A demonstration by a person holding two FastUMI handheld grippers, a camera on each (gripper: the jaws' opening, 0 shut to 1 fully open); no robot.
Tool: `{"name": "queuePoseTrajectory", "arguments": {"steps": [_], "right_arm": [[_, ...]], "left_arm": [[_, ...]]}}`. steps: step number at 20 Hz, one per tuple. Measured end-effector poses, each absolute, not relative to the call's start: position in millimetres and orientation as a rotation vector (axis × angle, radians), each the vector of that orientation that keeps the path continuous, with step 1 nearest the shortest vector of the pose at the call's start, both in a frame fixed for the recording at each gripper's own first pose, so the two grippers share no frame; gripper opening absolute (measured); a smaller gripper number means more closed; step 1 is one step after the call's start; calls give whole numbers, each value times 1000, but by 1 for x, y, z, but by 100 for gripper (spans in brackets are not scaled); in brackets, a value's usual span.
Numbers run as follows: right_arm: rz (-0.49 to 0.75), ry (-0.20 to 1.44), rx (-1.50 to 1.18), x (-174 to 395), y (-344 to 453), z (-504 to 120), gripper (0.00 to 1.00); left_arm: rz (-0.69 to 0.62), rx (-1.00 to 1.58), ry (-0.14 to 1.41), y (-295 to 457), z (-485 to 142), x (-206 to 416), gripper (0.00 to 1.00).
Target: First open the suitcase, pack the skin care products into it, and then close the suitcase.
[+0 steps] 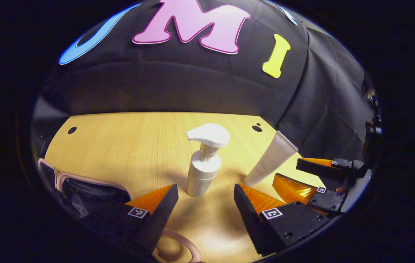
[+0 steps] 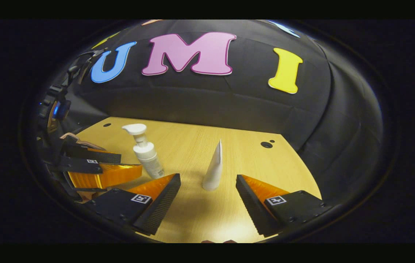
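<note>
Pink-trimmed suitcase [image 1: 83,190] lies open at your left. Your left gripper [image 1: 206,204] is spread wide before the white pump bottle [image 1: 204,164], standing mid-surface [image 1: 127,146]; it looks light, rigid and top-heavy, so grip the body low. Your right gripper [image 2: 208,199], also spread, frames the upright white tube [image 2: 214,168]: soft and tippy; squeeze gently near its cap.

At frame centre a white pump bottle [image 1: 203,168] stands upright on the wooden table [image 1: 127,146], just beyond the left gripper [image 1: 206,204], whose fingers are spread apart. A white tube [image 1: 271,159] stands right of centre, beside the right gripper [image 1: 302,175]. The suitcase [image 1: 79,190] lies lower left.
</note>
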State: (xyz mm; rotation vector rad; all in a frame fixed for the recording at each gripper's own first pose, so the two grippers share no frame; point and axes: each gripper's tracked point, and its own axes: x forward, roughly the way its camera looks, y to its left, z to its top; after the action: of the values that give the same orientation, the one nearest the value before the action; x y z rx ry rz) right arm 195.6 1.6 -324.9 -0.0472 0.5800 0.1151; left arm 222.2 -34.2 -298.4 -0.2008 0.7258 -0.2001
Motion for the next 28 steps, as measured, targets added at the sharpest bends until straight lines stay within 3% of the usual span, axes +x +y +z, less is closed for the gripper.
{"name": "queuePoseTrajectory", "arguments": {"steps": [9,10,11,12,13,14,17,18,19,21,24,28], "right_arm": [[104,652,-1,250,2,-396,97],[105,672,8,250,3,-405,97],[89,697,-2,251,0,-413,89],[77,683,21,255,1,-411,66],[80,701,54,256,3,-410,43],[92,726,87,251,5,-407,40],[96,703,92,233,2,-376,40],[97,682,101,222,3,-360,34],[113,672,121,210,8,-344,40],[136,654,122,186,21,-320,39],[161,634,153,149,44,-287,39],[202,652,204,102,89,-276,39]], "left_arm": [[-224,-129,758,-51,-364,281,97],[-213,-100,771,-52,-381,293,86],[-229,-91,786,-52,-369,286,73],[-269,-103,815,-56,-366,279,61],[-299,-108,827,-56,-357,268,59],[-317,-103,826,-54,-347,261,58],[-424,-121,850,-54,-305,221,57],[-475,-133,863,-53,-289,203,57],[-510,-136,893,-47,-279,180,57],[-534,-119,964,-23,-263,140,57],[-509,-75,1125,30,-259,80,57],[-364,-12,1304,114,-282,24,57]]}}
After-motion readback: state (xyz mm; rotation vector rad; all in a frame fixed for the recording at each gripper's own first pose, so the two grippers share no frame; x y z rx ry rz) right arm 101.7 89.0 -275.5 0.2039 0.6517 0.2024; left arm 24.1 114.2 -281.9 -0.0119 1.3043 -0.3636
